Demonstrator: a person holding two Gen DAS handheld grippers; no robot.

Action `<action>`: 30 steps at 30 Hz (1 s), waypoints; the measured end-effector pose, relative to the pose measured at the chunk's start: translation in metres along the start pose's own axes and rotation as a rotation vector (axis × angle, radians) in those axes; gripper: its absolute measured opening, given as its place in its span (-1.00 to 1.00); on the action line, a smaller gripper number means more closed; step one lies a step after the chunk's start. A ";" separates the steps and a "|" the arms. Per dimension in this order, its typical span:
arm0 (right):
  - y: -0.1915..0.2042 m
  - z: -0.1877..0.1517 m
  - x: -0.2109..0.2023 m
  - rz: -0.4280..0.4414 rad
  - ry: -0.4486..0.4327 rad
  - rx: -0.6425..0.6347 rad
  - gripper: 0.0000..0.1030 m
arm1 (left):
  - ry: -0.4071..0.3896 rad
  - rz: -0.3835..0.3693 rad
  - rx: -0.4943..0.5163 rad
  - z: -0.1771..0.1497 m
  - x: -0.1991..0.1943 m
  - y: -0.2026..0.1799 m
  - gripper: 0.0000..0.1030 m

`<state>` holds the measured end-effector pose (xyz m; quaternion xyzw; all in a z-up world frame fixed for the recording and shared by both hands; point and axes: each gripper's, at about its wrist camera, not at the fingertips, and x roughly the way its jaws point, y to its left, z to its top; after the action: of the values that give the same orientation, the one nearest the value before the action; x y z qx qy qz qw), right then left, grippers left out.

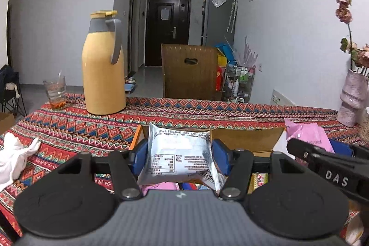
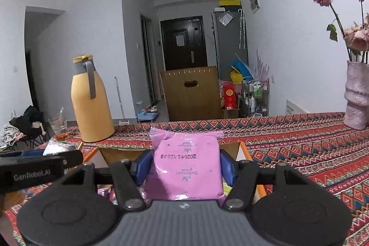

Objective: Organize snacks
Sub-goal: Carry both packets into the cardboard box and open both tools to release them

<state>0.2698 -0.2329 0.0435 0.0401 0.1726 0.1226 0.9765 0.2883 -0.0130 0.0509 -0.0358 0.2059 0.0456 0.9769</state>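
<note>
Holding one snack in each claw, I keep both packs up over the open cardboard box [image 1: 246,138] so they can drop in. My left gripper [image 1: 178,159] squeezes the silver packet [image 1: 178,153], shiny and crinkly. My right gripper [image 2: 184,167] squeezes the pink packet [image 2: 184,167], smooth, puffy and square. The woven tablecloth [image 1: 76,130] underneath looks bumpy and bright.

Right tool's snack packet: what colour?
Pink packet with dark print, clearest in the right wrist view.

Patterned tablecloth [image 1: 184,112] under yellow flask [image 1: 102,66]
</note>
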 end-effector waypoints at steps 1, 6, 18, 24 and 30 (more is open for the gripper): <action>-0.001 -0.003 0.003 0.001 0.003 0.004 0.18 | 0.002 0.000 -0.004 -0.002 0.003 0.002 0.17; -0.009 -0.012 0.012 0.003 0.022 0.020 0.18 | 0.025 -0.014 -0.013 -0.010 0.014 0.008 0.17; -0.008 -0.025 0.021 -0.026 0.076 0.021 0.20 | -0.001 0.014 -0.034 -0.014 0.005 0.015 0.89; -0.017 -0.022 0.006 -0.050 0.030 0.065 1.00 | -0.031 0.021 -0.059 -0.013 -0.004 0.018 1.00; -0.014 -0.024 0.006 -0.050 0.039 0.049 1.00 | -0.025 0.013 -0.058 -0.013 -0.005 0.017 1.00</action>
<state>0.2706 -0.2438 0.0175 0.0571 0.1957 0.0945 0.9744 0.2764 0.0021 0.0403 -0.0620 0.1923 0.0584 0.9776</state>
